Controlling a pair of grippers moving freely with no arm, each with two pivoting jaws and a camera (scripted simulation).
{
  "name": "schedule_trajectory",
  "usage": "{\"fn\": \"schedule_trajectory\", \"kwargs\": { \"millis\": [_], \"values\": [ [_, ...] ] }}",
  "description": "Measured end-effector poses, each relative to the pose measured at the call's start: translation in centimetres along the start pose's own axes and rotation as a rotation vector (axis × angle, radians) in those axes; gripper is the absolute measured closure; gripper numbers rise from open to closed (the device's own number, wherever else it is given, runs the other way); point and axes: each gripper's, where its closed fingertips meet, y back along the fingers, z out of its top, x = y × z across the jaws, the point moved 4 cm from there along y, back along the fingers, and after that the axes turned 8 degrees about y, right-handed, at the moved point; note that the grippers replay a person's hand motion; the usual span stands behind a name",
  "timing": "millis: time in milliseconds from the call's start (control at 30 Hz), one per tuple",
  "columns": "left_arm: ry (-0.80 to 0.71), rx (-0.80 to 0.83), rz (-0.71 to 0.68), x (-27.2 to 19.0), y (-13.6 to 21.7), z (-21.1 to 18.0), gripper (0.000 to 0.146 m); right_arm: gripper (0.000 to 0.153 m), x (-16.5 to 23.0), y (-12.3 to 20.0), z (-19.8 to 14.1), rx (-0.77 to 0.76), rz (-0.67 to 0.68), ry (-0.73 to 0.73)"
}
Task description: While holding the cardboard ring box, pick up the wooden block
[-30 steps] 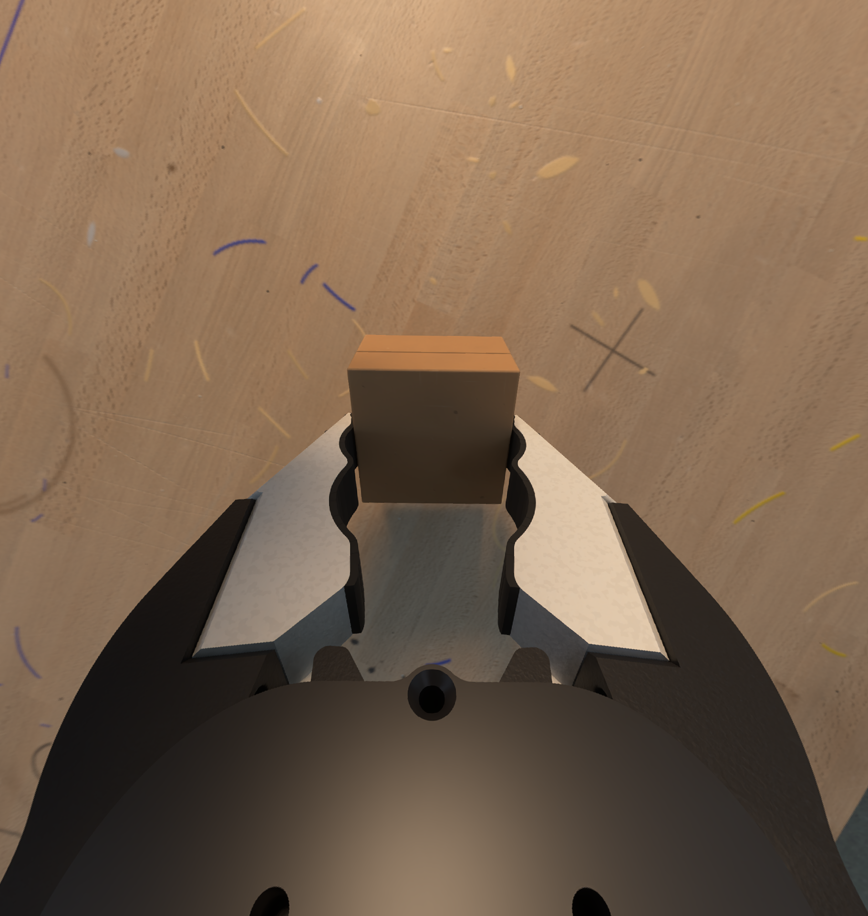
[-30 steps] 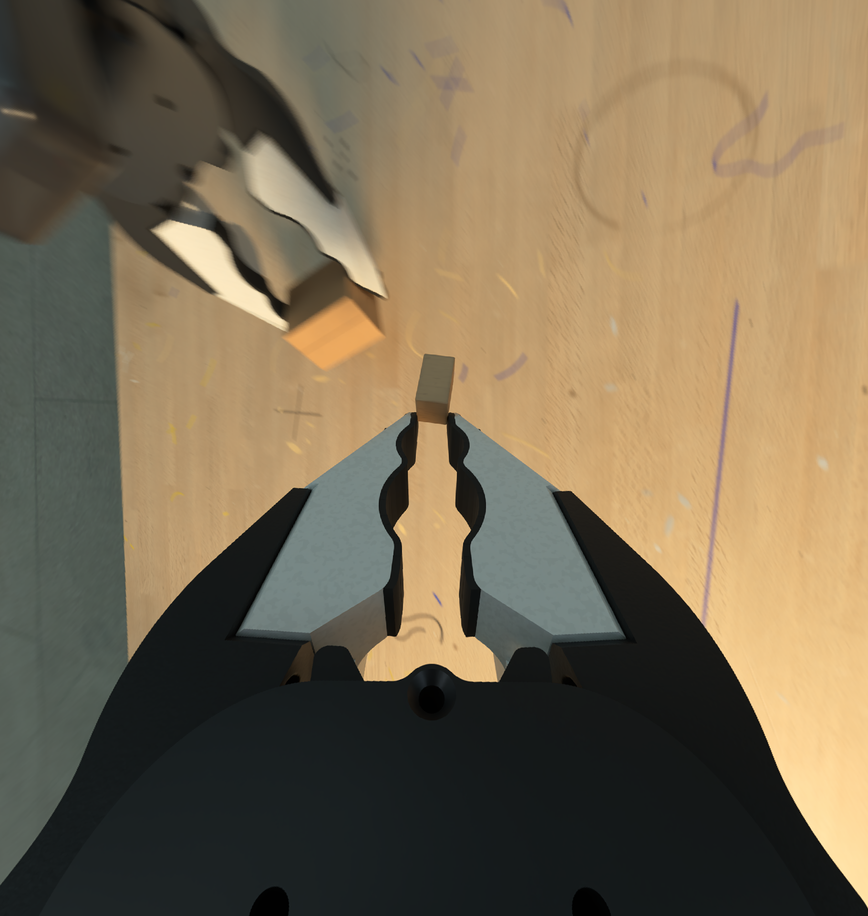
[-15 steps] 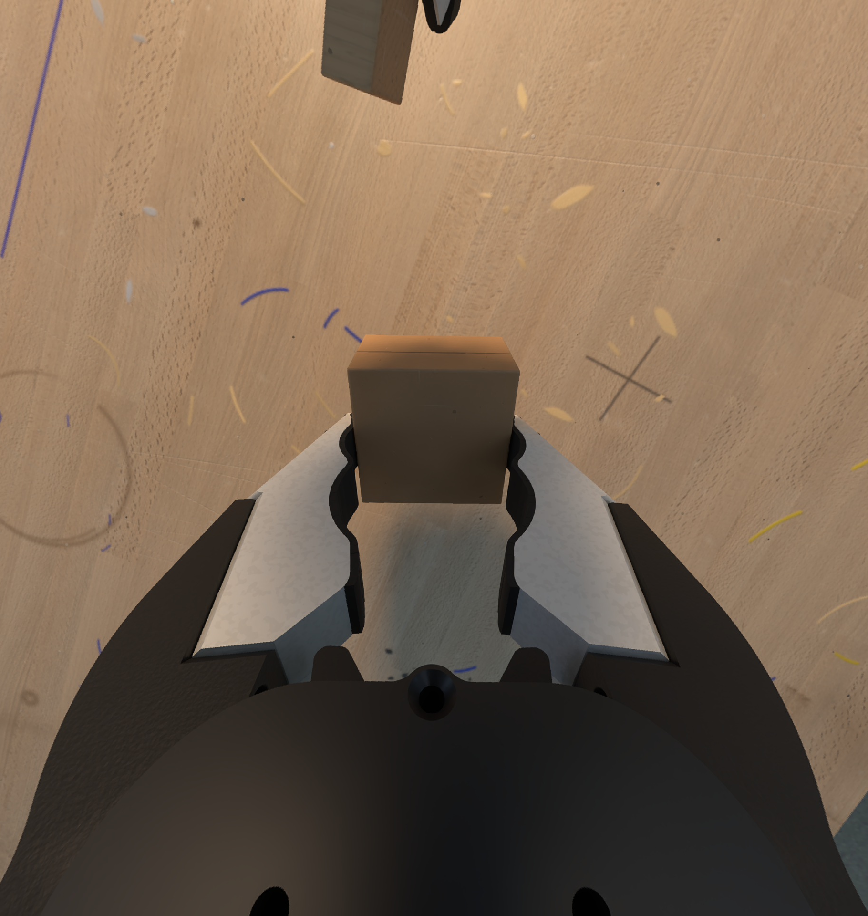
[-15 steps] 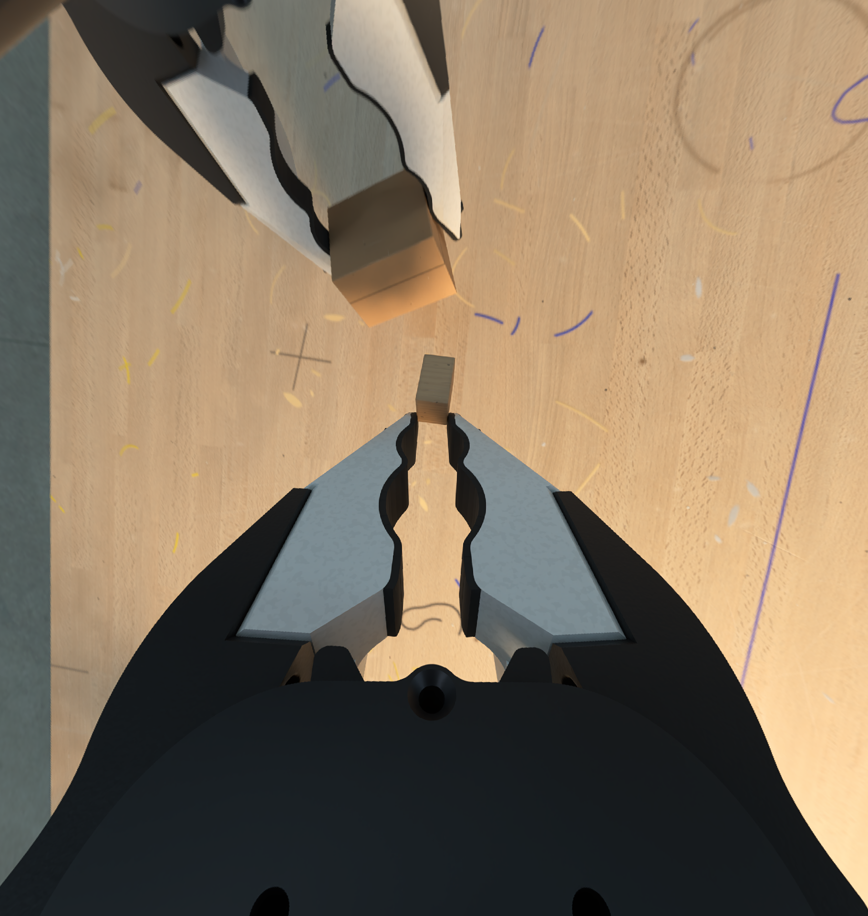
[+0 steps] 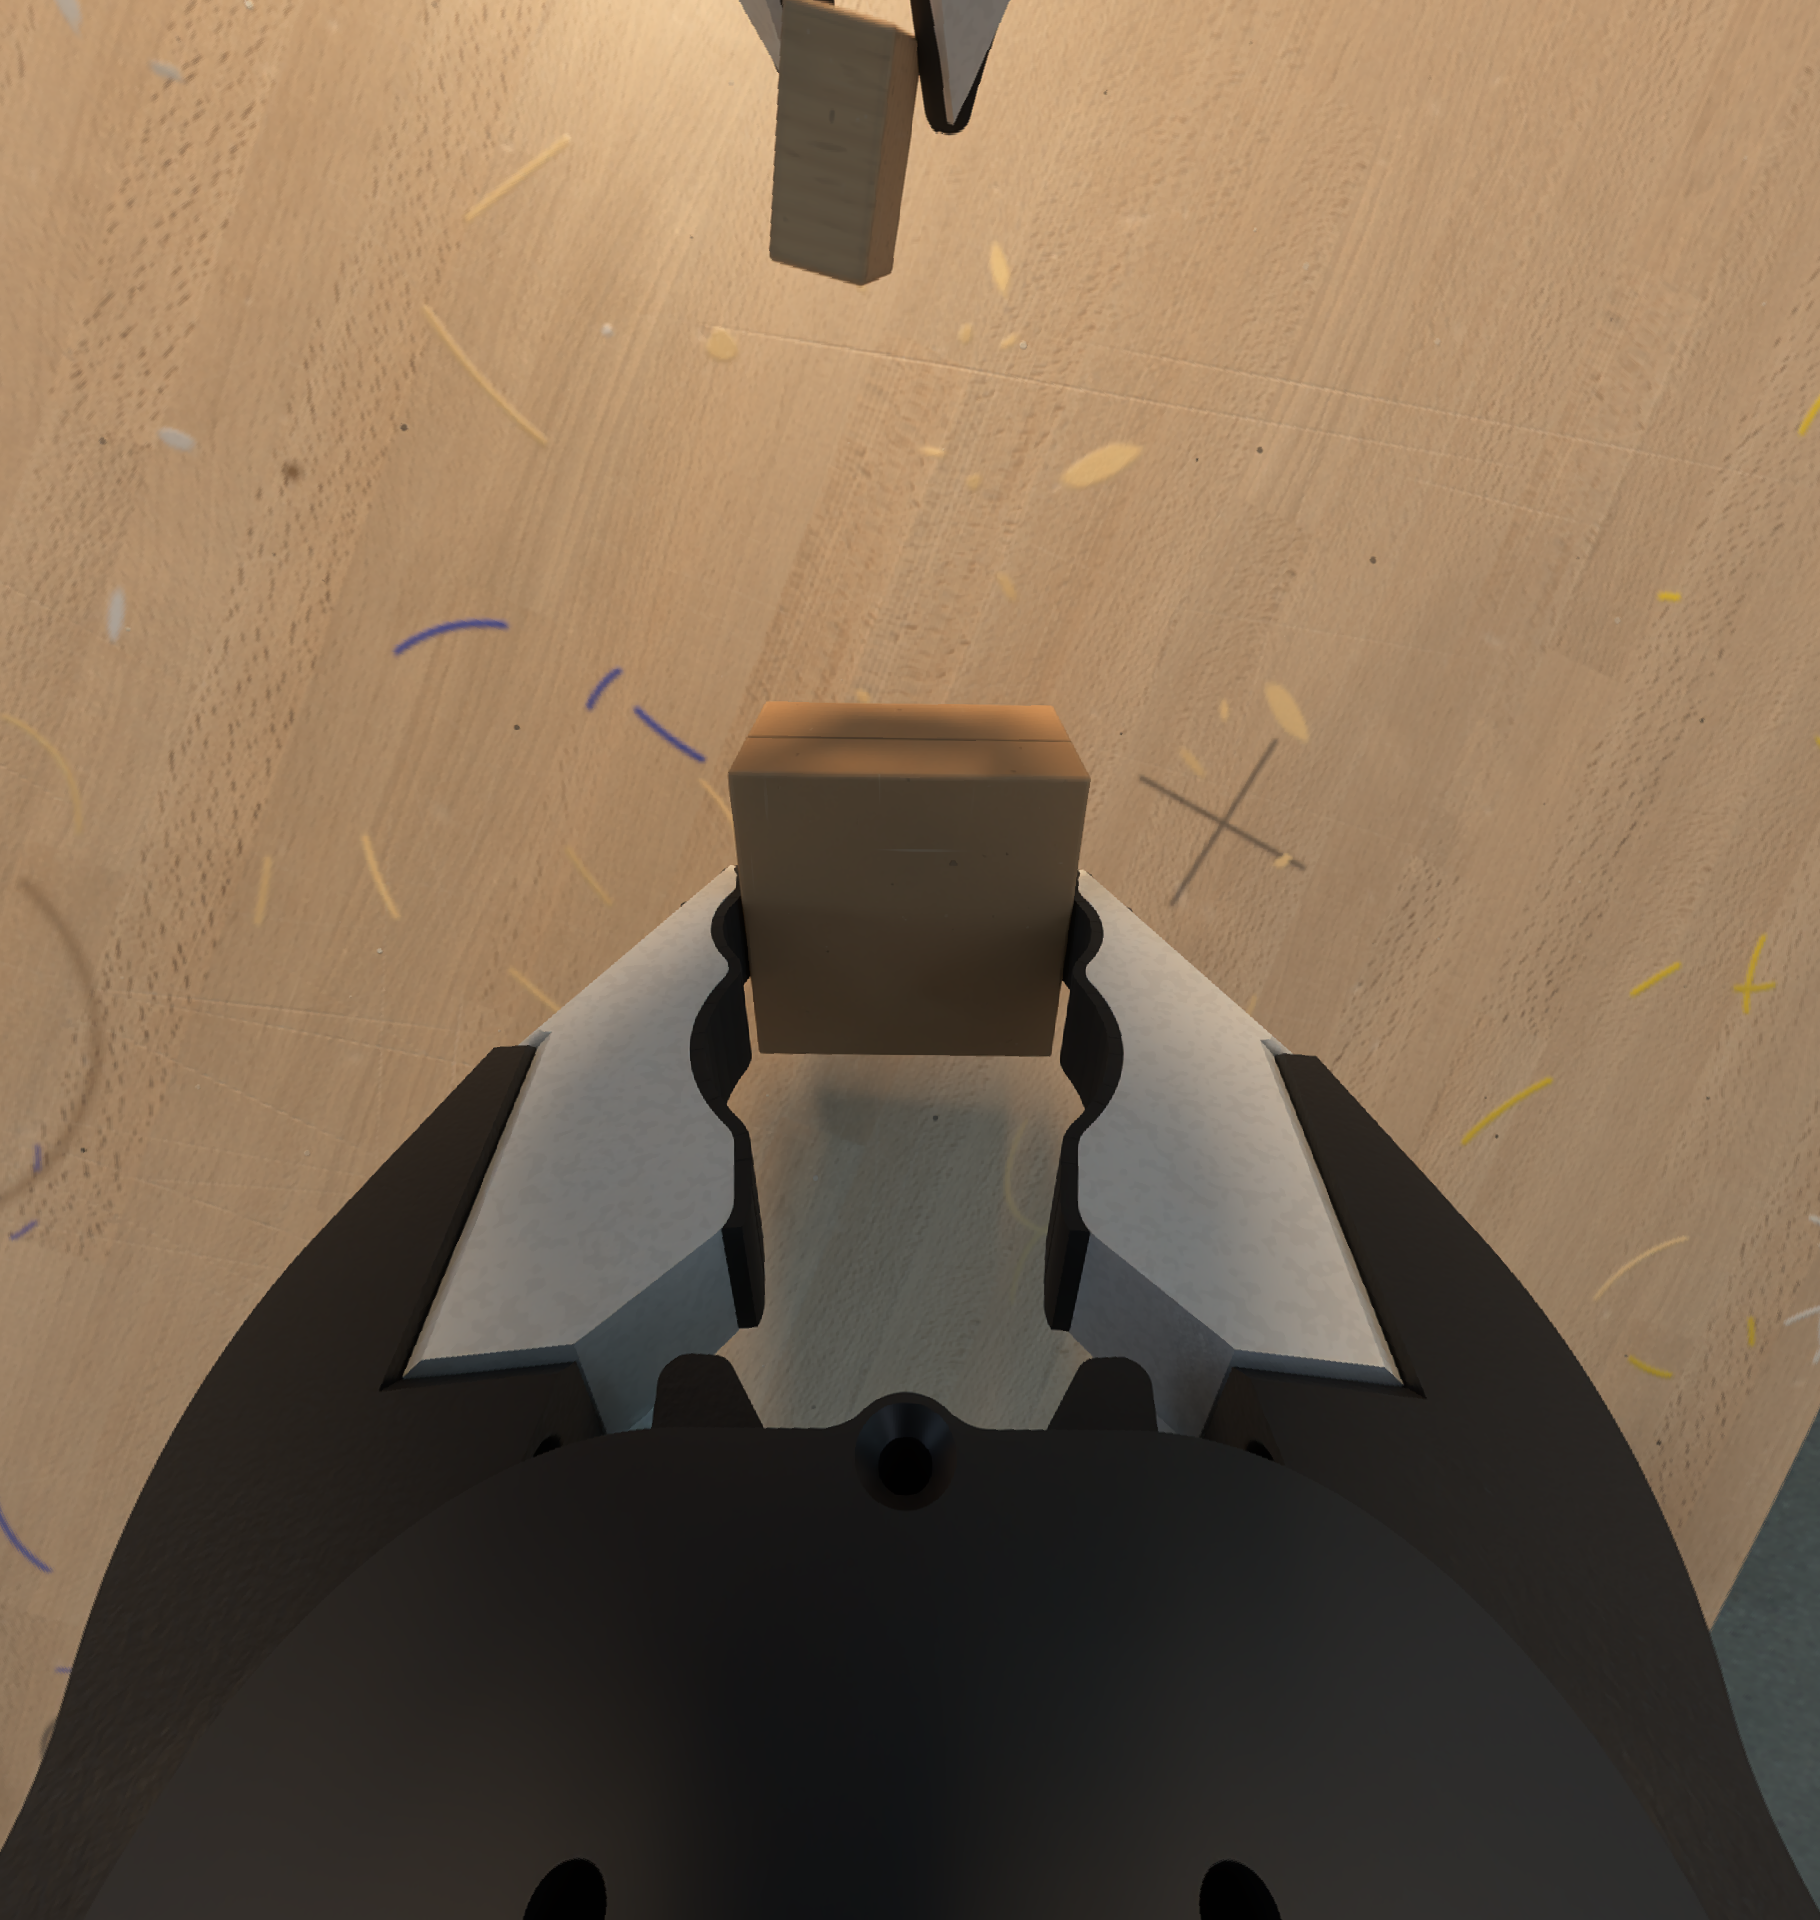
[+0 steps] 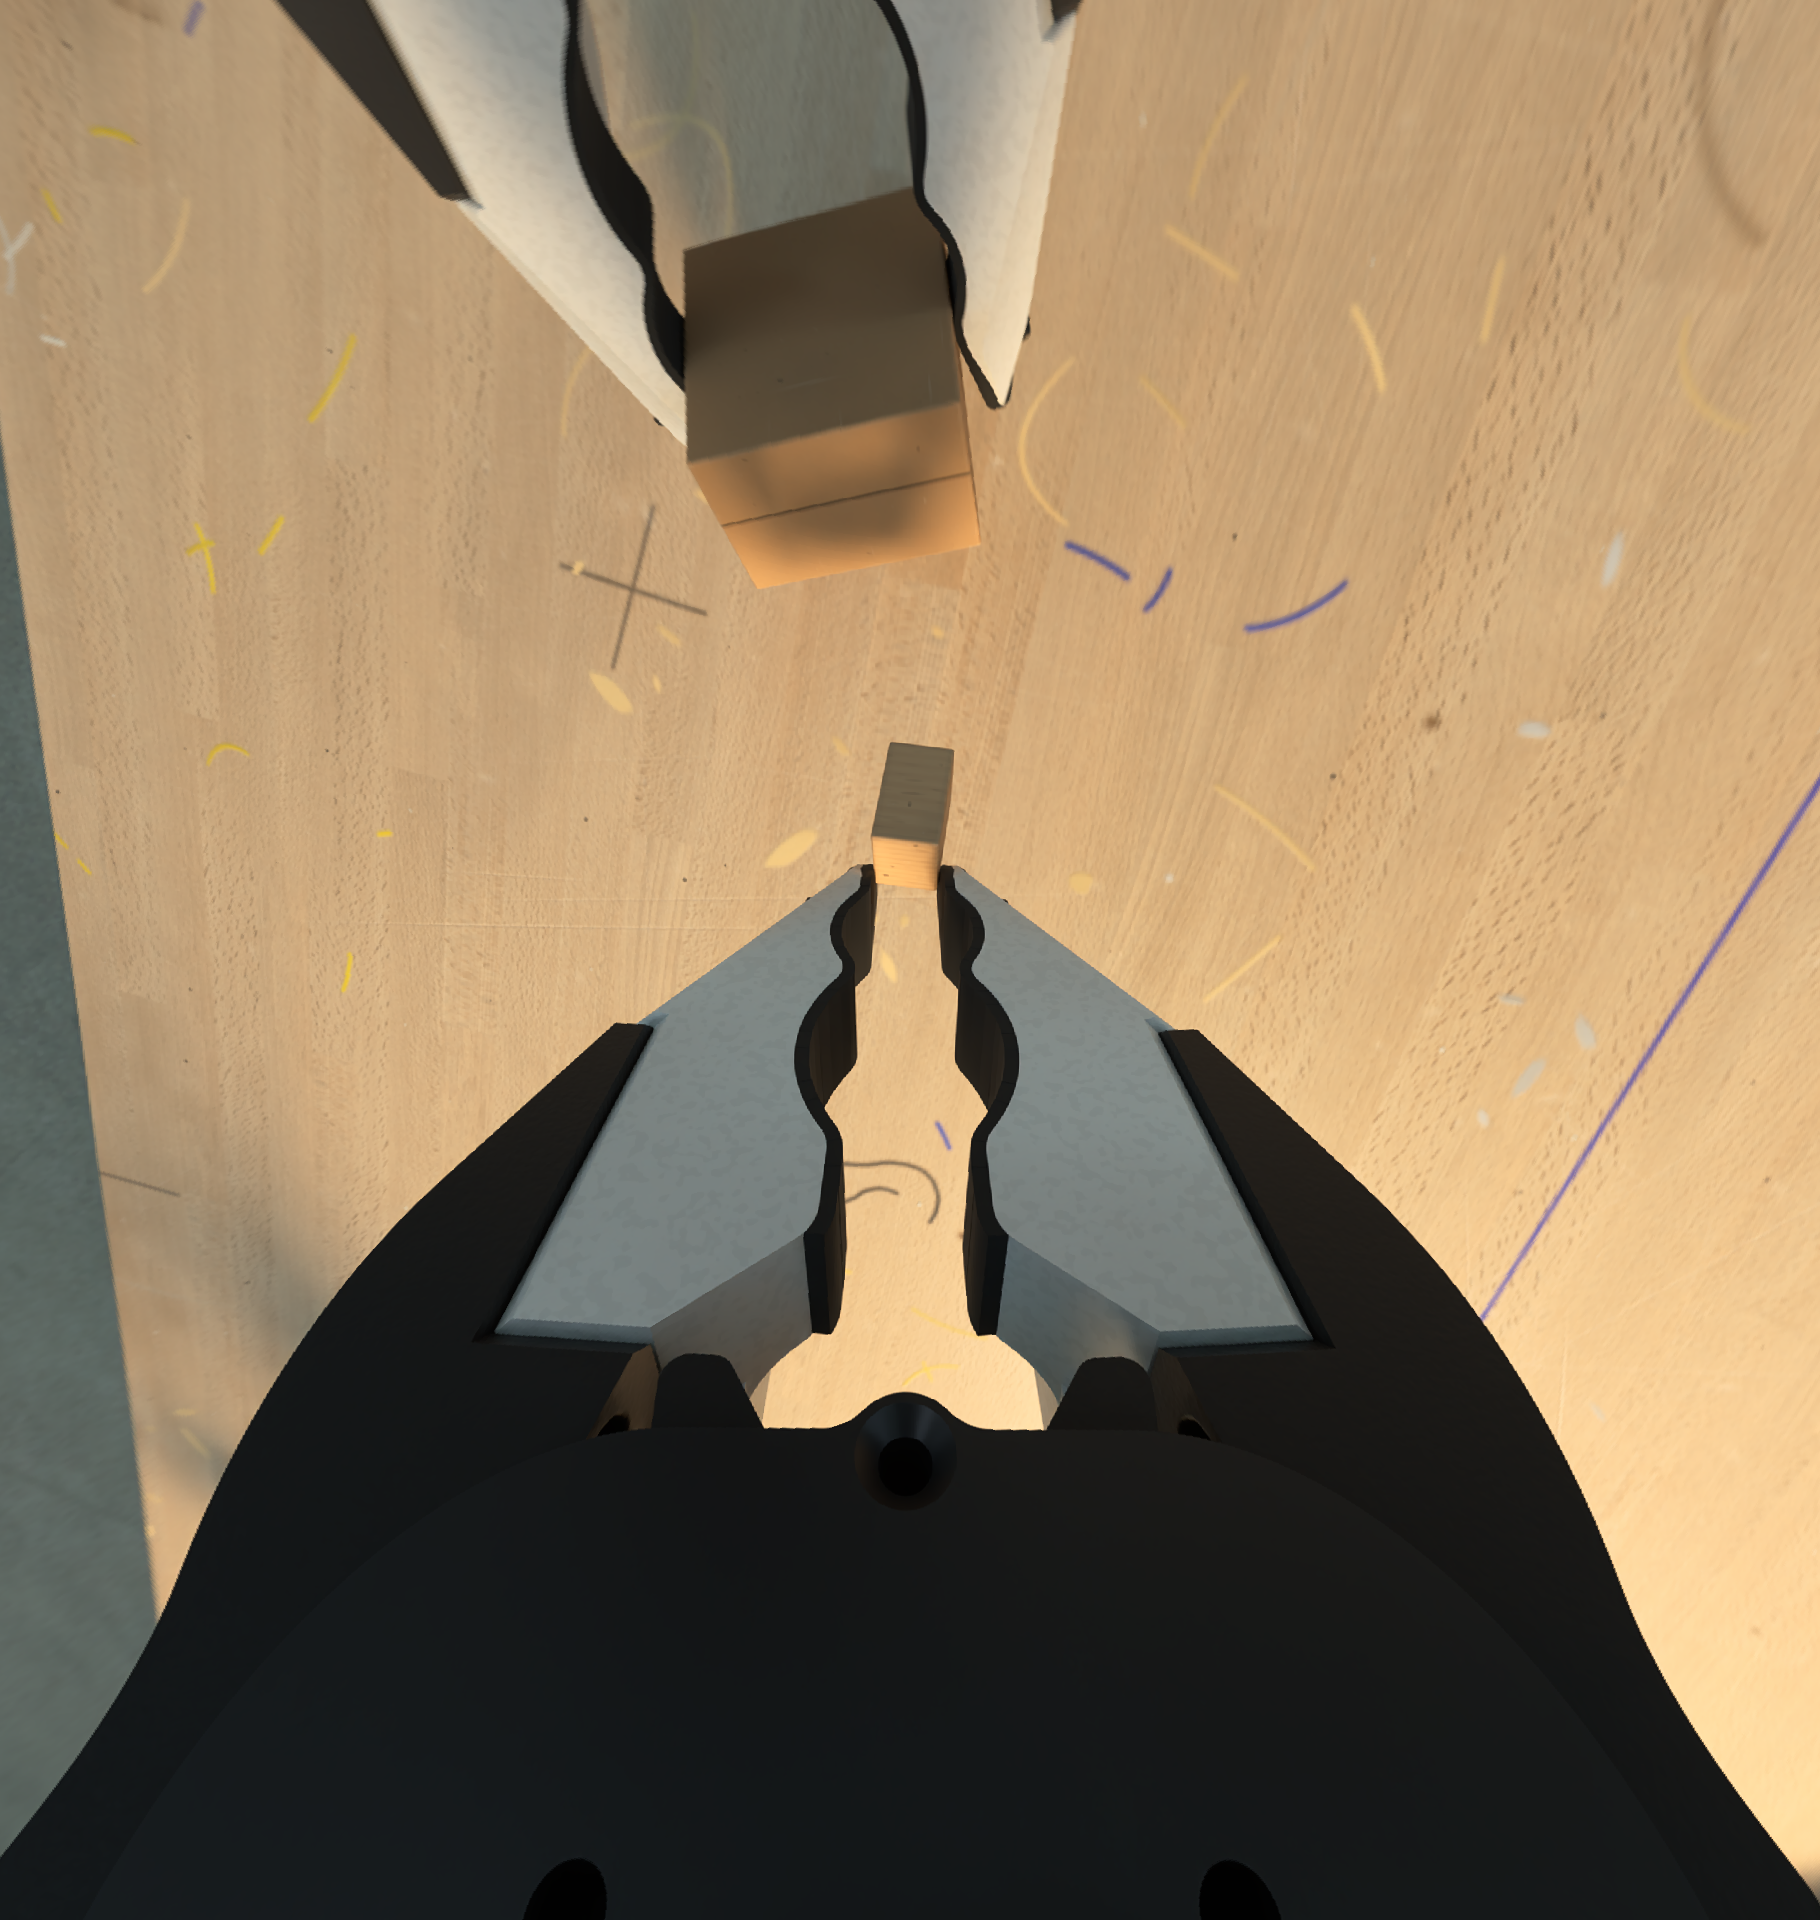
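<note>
Wooden block [image 5: 838,145] nearer ring box [image 5: 906,883], both gripped

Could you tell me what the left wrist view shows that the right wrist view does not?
Only the left wrist view shows the long side face of the wooden block. Only the right wrist view shows the long straight blue line on the table. Both show the cardboard ring box clamped in the left gripper, the block in the right gripper, and the pencilled cross.

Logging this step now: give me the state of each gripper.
Left gripper: shut on the cardboard ring box, held off the table.
Right gripper: shut on the wooden block, gripped at its near end.
</note>
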Motion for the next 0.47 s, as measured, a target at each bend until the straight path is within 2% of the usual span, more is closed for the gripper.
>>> {"fn": "schedule_trajectory", "kwargs": {
  "millis": [267,467],
  "values": [
    [-0.023,-0.031,-0.02,0.1,1.0,0.0,0.087,0.141,0.5,0.8,0.7,-0.339,-0.019,0.124],
    [-0.051,-0.033,-0.005,0.0,1.4,0.1,0.087,0.141,0.7,0.8,0.2,-0.514,-0.027,0.159]
  ]
}}
